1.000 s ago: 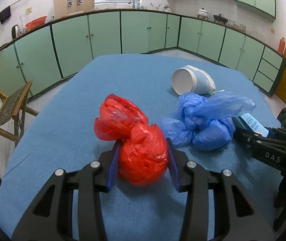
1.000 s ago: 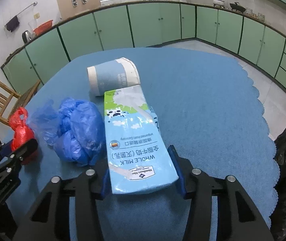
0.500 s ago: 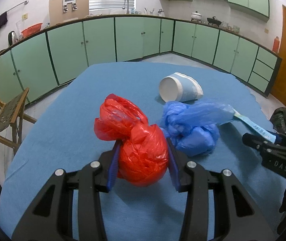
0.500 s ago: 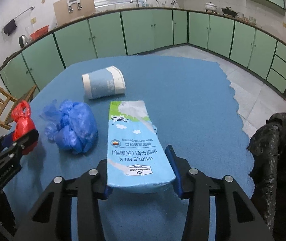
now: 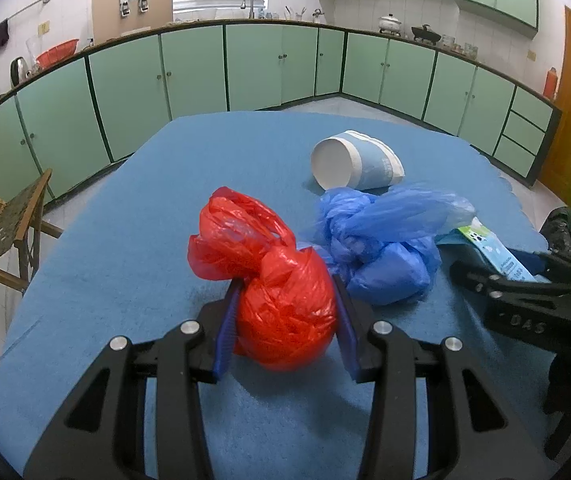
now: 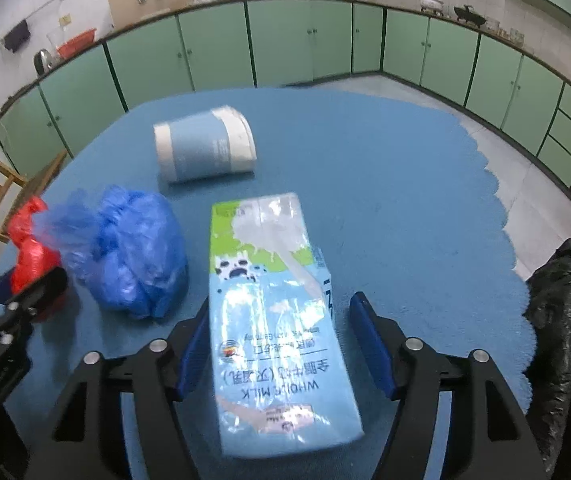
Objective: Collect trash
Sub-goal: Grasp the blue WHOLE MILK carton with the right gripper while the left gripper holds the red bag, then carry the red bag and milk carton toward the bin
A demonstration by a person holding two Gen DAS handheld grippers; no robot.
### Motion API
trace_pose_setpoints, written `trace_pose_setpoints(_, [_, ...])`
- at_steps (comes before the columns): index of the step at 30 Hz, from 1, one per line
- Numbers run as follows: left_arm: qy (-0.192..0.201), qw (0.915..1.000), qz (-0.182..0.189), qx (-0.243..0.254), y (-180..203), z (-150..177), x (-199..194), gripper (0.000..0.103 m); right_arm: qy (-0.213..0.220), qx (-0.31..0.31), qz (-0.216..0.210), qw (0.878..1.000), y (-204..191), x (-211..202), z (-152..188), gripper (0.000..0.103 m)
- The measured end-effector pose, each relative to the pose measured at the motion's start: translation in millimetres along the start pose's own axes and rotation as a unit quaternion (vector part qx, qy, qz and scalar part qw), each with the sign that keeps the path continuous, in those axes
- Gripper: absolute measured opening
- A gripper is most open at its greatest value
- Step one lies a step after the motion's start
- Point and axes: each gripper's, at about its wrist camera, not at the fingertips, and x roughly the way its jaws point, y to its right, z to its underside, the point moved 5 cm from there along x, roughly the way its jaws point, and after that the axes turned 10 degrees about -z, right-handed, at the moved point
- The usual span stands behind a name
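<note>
A knotted red plastic bag (image 5: pixel 281 312) sits between the blue pads of my left gripper (image 5: pixel 285 284), which is shut on it just above the blue tablecloth (image 5: pixel 165 200). Right of it lie a crumpled blue plastic bag (image 5: pixel 381 256) and a tipped paper cup (image 5: pixel 357 164). In the right wrist view a light-blue whole-milk carton (image 6: pixel 273 312) lies lengthwise between the jaws of my right gripper (image 6: pixel 281 302). Those jaws are opening, and the right pad stands clear of the carton. The blue bag (image 6: pixel 133 256), cup (image 6: pixel 205 148) and red bag (image 6: pixel 29 248) lie to the left.
A black trash bag (image 6: pixel 565 300) hangs off the table's right edge. A wooden chair (image 5: pixel 5 232) stands left of the table. Green kitchen cabinets (image 5: pixel 245 68) run along the far walls. Bare cloth stretches beyond the cup.
The right jaws have spread away from the milk carton's sides, and the carton now sits lower and closer to the camera, slightly blurred. The left gripper still holds the red bag.
</note>
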Motion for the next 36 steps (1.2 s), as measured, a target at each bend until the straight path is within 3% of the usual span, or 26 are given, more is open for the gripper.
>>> trace_pose_setpoints(2, [-0.002, 1.0, 0.001, -0.002, -0.6, 0.0, 1.5, 0.041, 0.006, -0.002, -0.001, 1.0, 0.7, -0.8, -2.2, 0.048])
trace_pose_setpoints(10, [0.008, 1.0, 0.002, -0.003, -0.7, -3.7, -4.9, 0.041, 0.033, 0.014, -0.008, 0.999, 3.1, -22.6, -5.5, 0.047])
trace_pose_setpoints(20, [0.051, 0.9986, 0.013, 0.0, 12.2, -28.6, -40.0, 0.041, 0.073, 0.008, -0.008, 0.997, 2.2, -75.2, -20.6, 0.047])
trace_pose_setpoints(36, [0.093, 0.9933, 0.062, 0.026, 75.1, -38.5, -89.3, 0.041, 0.109, 0.019, 0.019, 0.994, 35.2, -154.8, -15.4, 0.048])
